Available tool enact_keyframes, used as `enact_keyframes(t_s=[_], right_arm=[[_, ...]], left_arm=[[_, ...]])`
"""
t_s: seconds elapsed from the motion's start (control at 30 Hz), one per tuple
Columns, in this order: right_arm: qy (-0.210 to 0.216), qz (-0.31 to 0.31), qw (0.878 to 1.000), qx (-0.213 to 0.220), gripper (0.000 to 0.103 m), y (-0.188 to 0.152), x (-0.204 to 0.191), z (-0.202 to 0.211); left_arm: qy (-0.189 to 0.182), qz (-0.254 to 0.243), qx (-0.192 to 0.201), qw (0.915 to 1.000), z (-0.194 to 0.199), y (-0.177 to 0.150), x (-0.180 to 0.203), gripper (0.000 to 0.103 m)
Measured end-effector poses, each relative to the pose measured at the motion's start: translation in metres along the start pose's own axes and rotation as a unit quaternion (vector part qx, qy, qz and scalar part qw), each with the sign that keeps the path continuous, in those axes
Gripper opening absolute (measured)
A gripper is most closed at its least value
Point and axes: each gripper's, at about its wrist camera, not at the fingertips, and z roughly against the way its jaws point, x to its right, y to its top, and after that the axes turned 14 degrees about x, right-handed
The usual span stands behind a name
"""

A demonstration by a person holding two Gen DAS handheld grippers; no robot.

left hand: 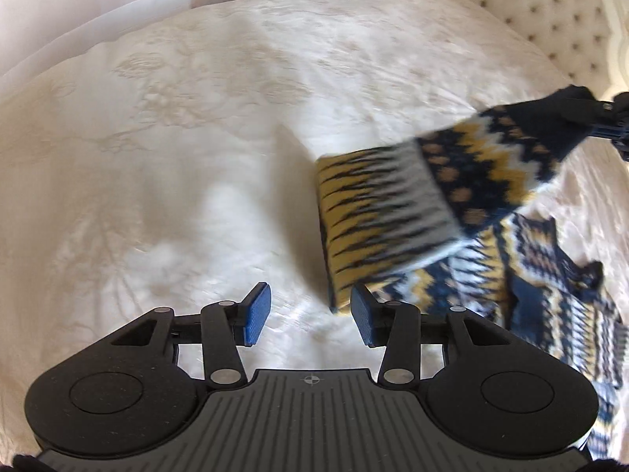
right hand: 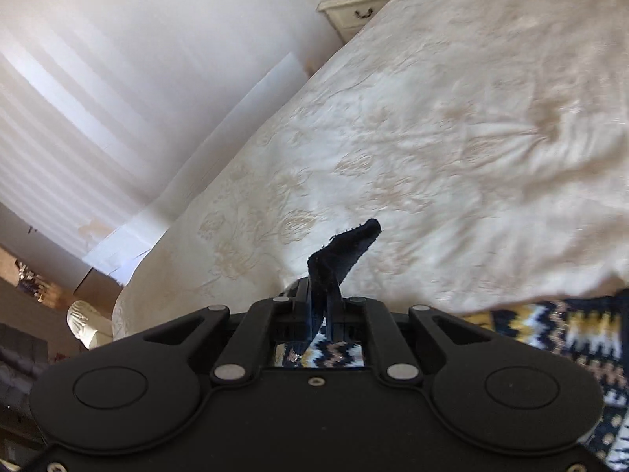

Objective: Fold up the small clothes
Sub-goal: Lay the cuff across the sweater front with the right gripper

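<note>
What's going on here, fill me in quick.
A person with a gripper in each hand is folding a small patterned knit sweater on a bed. The right gripper is shut on a navy end of it, lifting a sleeve off the cover. The left gripper is open and empty, its pads beside the sleeve's cuff. Nothing is folded flat yet.

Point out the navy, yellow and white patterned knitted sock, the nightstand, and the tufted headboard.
patterned knitted sock (left hand: 397, 212), left wrist view, ribbed cuff.
nightstand (right hand: 359, 10), right wrist view, drawer front.
tufted headboard (left hand: 550, 8), left wrist view, buttoned padding.
</note>
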Motion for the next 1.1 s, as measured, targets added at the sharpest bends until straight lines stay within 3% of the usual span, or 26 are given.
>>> enact_keyframes(t_s=[0.27,0.47,0.77,1.1], right_arm=[[-0.118,-0.038,0.99,0.063,0.014,-0.015,0.076,0.131],[-0.18,-0.064,0.978,0.086,0.014,-0.04,0.136,0.196],[-0.22,-0.097,0.966,0.09,0.014,-0.084,0.203,0.251],[-0.254,-0.121,0.957,0.068,0.015,-0.124,0.25,0.265]], left_arm=[[-0.042,-0.056,0.002,0.9975,0.027,-0.02,0.056,0.043],[-0.041,-0.088,0.009,0.9952,0.052,-0.034,0.095,0.043],[-0.043,-0.124,0.014,0.9912,0.077,-0.051,0.145,0.043],[-0.044,-0.155,-0.002,0.987,0.071,-0.061,0.175,0.043]])
